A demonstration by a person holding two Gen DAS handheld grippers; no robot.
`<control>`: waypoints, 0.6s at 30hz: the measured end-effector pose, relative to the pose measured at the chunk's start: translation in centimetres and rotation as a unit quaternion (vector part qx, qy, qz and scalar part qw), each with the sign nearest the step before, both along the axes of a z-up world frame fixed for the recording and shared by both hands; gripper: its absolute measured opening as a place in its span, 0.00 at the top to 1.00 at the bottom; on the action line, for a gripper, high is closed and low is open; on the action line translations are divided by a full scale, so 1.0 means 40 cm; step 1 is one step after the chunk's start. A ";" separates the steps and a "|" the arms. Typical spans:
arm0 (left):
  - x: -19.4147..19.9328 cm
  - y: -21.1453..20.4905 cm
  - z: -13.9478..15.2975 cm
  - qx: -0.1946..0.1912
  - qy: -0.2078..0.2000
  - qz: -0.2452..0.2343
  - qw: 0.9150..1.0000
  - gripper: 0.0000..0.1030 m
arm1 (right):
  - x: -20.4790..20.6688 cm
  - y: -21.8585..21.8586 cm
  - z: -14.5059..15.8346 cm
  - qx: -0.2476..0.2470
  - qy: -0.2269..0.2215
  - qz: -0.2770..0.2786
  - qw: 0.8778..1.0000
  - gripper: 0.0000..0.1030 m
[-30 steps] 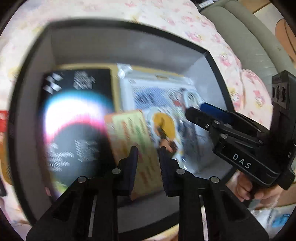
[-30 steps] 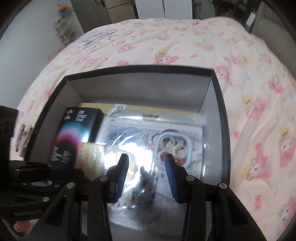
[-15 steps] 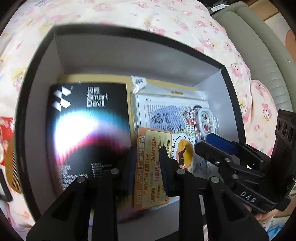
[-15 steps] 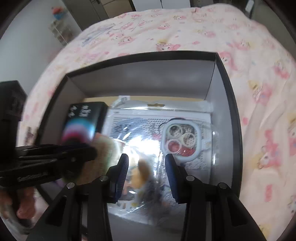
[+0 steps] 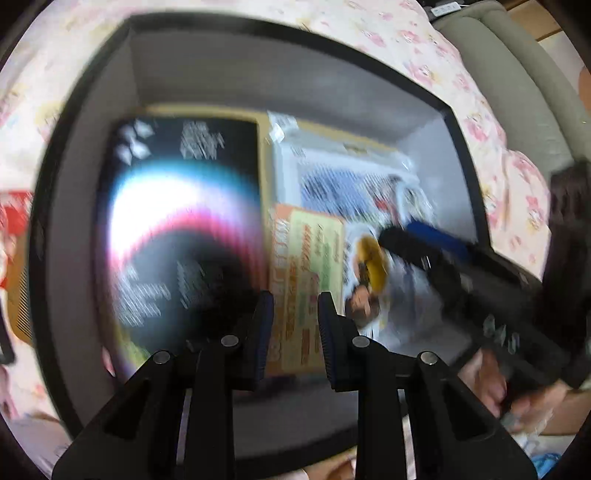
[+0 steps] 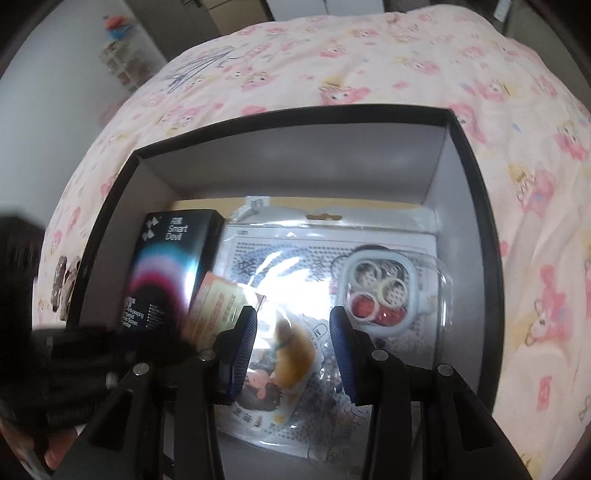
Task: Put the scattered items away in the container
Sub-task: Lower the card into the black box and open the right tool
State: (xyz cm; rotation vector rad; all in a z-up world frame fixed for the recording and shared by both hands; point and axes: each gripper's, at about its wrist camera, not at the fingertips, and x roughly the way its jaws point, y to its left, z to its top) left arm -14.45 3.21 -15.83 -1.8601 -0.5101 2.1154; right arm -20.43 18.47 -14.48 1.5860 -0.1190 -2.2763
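A black box [image 6: 295, 110] with grey inner walls stands open on the bed. Inside lie a black Smart Devil carton [image 6: 173, 266], a clear bag with a dotted card [image 6: 295, 243], a clear phone case [image 6: 384, 288] and an orange card [image 6: 216, 302] that leans on the carton. My left gripper [image 5: 294, 299] hovers over the orange card [image 5: 306, 266], jaws narrowly apart, nothing pressed between the pads. My right gripper [image 6: 293, 317] hangs open above the bag's cartoon picture. It also enters the left wrist view as the right gripper [image 5: 399, 236].
The box rim [image 5: 258, 33] is ringed by a pink cartoon bedsheet [image 6: 369, 55]. A red packet [image 5: 14, 229] lies outside the box's left wall. A grey-green padded edge [image 5: 517, 74] runs at the far right. A hand [image 5: 491, 384] holds the right gripper's handle.
The left wrist view has swung and blurred as the left gripper shifted a little over the box. In the right wrist view it sits lower at the left. Neither gripper's gap has changed.
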 end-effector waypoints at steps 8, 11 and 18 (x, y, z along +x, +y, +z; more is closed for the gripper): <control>-0.003 -0.023 0.038 0.003 0.036 0.014 0.999 0.78 | 0.016 -0.007 0.000 0.002 0.006 0.004 1.000 0.64; -0.034 -0.019 0.060 -0.008 0.064 0.015 0.998 0.78 | 0.017 -0.002 0.013 0.013 0.024 -0.008 1.000 0.64; -0.097 0.006 0.021 -0.015 0.052 -0.007 0.999 0.78 | 0.016 0.015 0.001 0.034 0.023 -0.014 0.999 0.64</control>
